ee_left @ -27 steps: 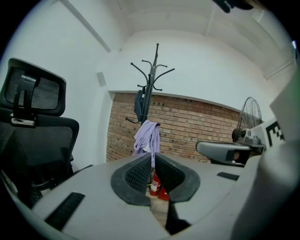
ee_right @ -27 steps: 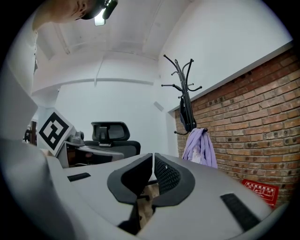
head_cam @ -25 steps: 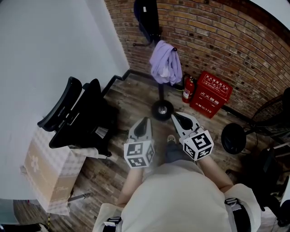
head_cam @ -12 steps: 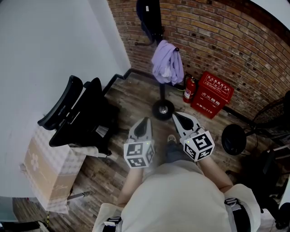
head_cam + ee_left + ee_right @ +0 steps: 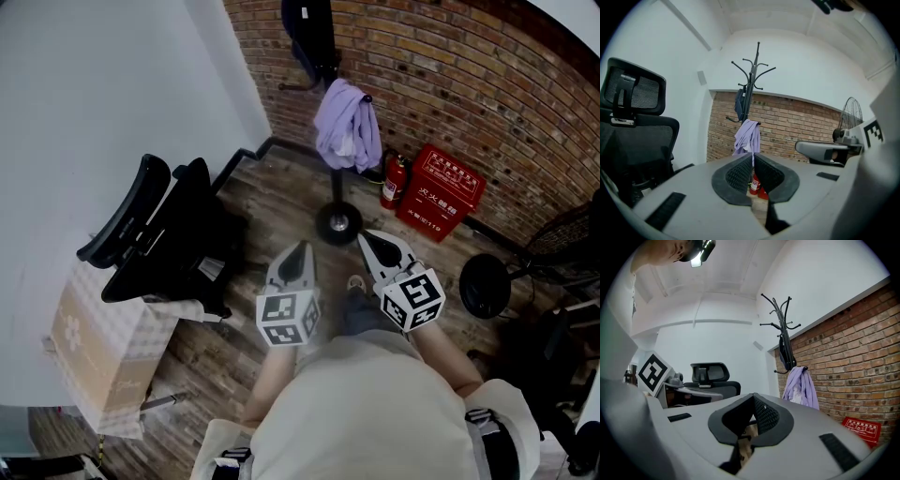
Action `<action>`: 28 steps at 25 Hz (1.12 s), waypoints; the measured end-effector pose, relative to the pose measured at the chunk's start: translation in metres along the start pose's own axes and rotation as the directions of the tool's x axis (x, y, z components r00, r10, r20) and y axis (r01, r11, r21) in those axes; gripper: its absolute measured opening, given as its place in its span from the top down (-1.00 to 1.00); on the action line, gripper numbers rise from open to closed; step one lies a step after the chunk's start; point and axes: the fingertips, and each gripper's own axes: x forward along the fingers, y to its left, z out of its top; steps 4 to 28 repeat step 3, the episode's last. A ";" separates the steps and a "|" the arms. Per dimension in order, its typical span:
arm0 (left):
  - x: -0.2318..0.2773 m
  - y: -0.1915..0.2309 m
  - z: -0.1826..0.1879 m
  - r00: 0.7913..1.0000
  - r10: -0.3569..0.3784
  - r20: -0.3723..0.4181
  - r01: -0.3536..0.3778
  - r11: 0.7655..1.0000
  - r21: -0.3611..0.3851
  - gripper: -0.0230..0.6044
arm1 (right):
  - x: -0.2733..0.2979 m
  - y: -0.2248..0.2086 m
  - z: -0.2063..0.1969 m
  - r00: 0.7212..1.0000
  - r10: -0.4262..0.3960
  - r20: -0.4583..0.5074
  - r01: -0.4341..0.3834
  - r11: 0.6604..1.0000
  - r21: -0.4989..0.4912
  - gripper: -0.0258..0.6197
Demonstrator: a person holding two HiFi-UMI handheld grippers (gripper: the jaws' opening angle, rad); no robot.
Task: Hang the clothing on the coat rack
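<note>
Shirt (image 5: 345, 127) looks hung already: the purple thing drapes off a low hook of the rack (image 5: 336, 192), clear of the floor, with a dark garment (image 5: 307, 33) higher up. Left gripper (image 5: 297, 251) and right gripper (image 5: 367, 241) are both clenched with nothing between the jaws, close to the person's body and well apart from the rack. So I'd call this the wrap-up stage. Next move, I guess, is just checking it hangs securely. No other loose clothing in view to grab.
</note>
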 end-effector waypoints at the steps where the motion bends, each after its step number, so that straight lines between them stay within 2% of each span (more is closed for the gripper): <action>1: 0.000 0.000 0.000 1.000 0.000 -0.001 0.000 1.000 0.002 0.87 | 0.000 0.000 0.000 1.000 0.001 0.000 -0.001 1.000 0.000 0.92; 28: 0.001 0.000 -0.002 1.000 0.001 -0.004 -0.001 1.000 0.008 0.88 | 0.001 0.000 -0.001 1.000 0.004 0.000 -0.004 1.000 0.001 0.92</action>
